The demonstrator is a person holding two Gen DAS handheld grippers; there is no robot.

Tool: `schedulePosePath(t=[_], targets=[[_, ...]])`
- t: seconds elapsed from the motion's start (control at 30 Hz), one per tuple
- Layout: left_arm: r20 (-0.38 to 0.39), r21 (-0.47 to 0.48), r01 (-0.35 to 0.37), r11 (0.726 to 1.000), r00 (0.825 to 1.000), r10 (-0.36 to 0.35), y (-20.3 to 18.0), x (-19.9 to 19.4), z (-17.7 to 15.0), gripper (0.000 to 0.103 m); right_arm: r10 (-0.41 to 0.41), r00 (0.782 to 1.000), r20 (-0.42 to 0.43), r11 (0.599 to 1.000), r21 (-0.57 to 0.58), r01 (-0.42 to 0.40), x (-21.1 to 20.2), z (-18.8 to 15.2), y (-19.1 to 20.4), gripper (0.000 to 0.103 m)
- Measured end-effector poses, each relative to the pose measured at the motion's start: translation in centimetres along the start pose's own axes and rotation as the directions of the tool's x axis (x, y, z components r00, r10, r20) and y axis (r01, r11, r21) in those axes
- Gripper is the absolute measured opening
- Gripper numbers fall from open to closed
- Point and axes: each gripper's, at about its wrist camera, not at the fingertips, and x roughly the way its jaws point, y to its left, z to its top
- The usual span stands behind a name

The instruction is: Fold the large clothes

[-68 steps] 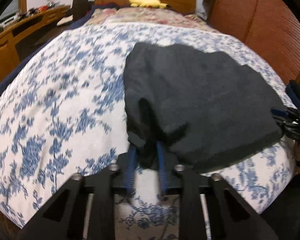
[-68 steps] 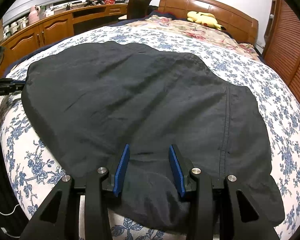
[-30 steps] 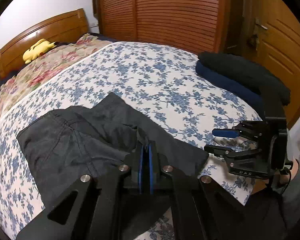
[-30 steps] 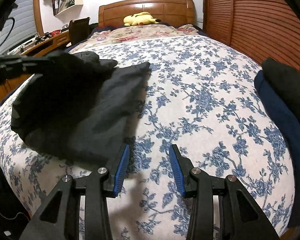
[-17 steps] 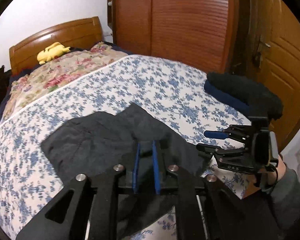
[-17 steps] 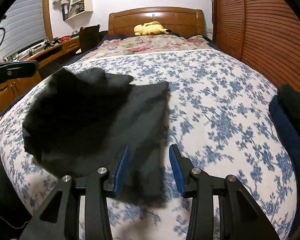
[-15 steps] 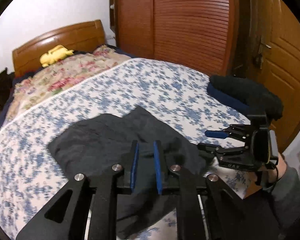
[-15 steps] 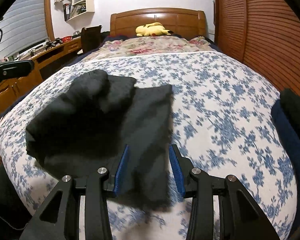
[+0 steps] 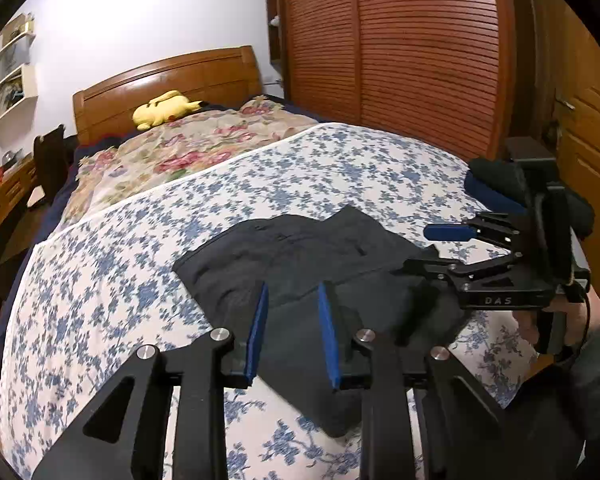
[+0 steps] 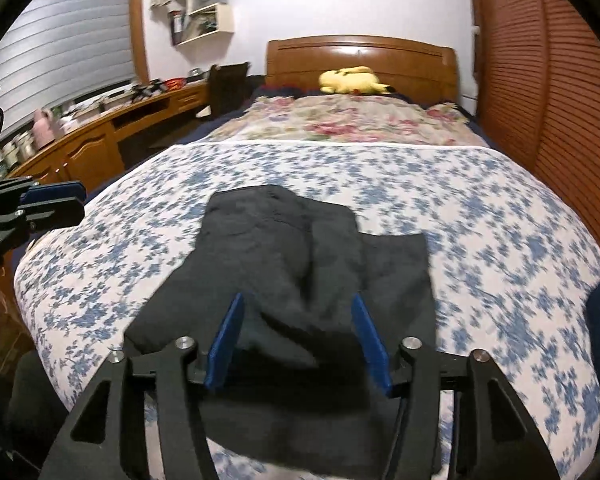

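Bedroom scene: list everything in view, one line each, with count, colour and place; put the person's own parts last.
dark garment: one, black, folded, near end of bed.
bedspread: one, white with blue flowers, covering bed.
floral quilt: one, beige and pink, by headboard.
plush toy: one, yellow, at headboard.
headboard: one, brown wood.
wardrobe: one, brown, slatted, right of bed.
folded stack: dark blue and black, bed's right edge.
desk: one, wooden, left.
left gripper: open, empty.
right gripper: open, empty.
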Motion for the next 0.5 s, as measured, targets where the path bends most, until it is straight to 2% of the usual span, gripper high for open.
schedulePosePath(t=[0.2, 0.5], targets=[[0.000, -0.027, -0.049, 0.998, 0.999, 0.049, 2.1, -0.2, -1.3, 0.028, 0.032, 0.998, -0.060, 0.999, 0.012, -0.032, 3.3, 0.4, -0.4, 0.064], [-0.023, -0.089, -0.063, 0.994, 0.998, 0.061, 4.6, 0.6, -3.9, 0.029, 0.067, 0.981, -0.183, 0.998, 0.007, -0.067, 8.3, -0.5, -0.3, 0.064]])
